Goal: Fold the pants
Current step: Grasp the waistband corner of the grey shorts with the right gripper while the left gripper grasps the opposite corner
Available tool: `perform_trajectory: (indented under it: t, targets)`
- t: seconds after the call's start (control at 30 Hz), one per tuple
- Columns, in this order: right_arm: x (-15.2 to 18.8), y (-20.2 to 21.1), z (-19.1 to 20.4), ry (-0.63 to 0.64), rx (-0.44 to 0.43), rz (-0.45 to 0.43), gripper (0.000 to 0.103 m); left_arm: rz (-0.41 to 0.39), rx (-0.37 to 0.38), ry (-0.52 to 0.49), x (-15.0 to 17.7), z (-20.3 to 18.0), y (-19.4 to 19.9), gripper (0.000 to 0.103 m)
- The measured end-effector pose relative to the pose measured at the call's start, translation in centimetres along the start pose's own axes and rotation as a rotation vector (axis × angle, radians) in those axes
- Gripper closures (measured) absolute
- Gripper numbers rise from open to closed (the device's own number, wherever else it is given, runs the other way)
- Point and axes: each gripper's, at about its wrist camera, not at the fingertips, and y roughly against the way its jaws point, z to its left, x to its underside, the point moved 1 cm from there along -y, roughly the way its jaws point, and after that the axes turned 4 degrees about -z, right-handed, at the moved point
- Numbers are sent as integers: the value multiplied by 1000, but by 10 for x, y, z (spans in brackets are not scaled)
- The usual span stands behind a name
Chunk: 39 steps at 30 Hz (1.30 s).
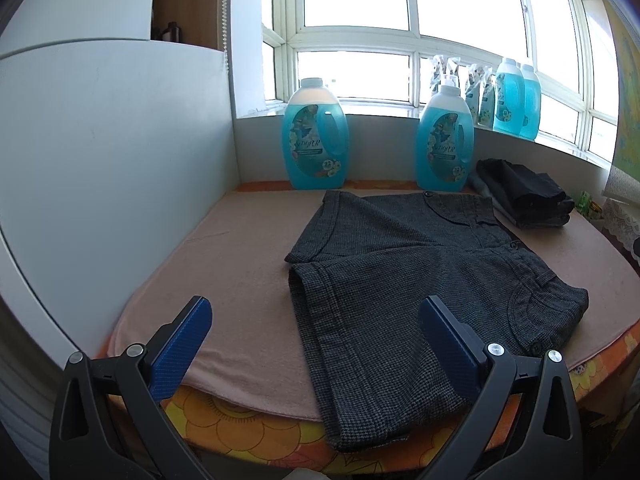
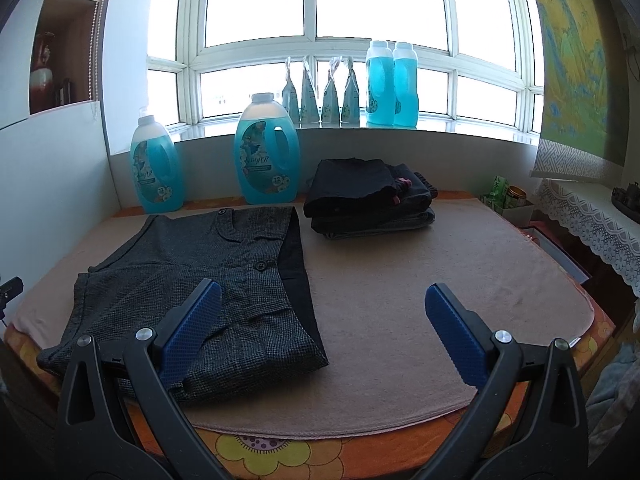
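**Grey shorts lie flat, both grippers spread and empty**

A window bay with white frames backs a table spread with a pinkish towel [image 2: 400, 280] over an orange floral cloth [image 2: 280, 452]; two blue detergent bottles stand at the towel's far edge, one [image 2: 267, 152] toward 12 o'clock in the right wrist view, the other [image 2: 157, 168] at about 11; more blue bottles [image 2: 392, 84] sit on the sill; a stack of folded dark clothes [image 2: 368, 200] rests on the towel near 12 o'clock, just right of the pants; the grey woven pants [image 1: 400, 272] lie flat, filling the centre and 3 o'clock side of the left wrist view, one leg reaching the table's near edge; the left gripper [image 1: 316, 320] is released, fingers wide apart above the near leg, grasping nothing; the right gripper [image 2: 322, 312] is likewise spread and empty, its left finger [image 2: 192, 332] over the waistband side
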Motion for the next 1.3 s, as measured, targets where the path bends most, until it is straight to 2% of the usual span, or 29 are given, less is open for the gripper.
perform_trajectory:
  t: [0.2,0.4,0.57,0.7,0.97,1.1,1.17,1.3]
  targets:
    - [12,-13,1,65,-47,53,3,56,31,-80,17,1,-1,9]
    - [24,-23,4,120,-126,103,5,119,107,-117,31,-3,1,28]
    - [37,-32,13,221,-179,154,19,175,181,-175,43,-14,6,38]
    - [52,-32,37,393,-254,202,34,213,226,-228,52,-25,11,45]
    - [70,-30,91,730,-382,241,34,265,287,-303,64,-40,8,54]
    - [78,-37,106,818,-434,276,34,271,306,-349,65,-47,6,56]
    - [82,-43,111,856,-446,300,34,284,311,-383,67,-51,2,61]
    - [83,-57,116,847,-477,349,37,298,318,-431,71,-56,-1,61]
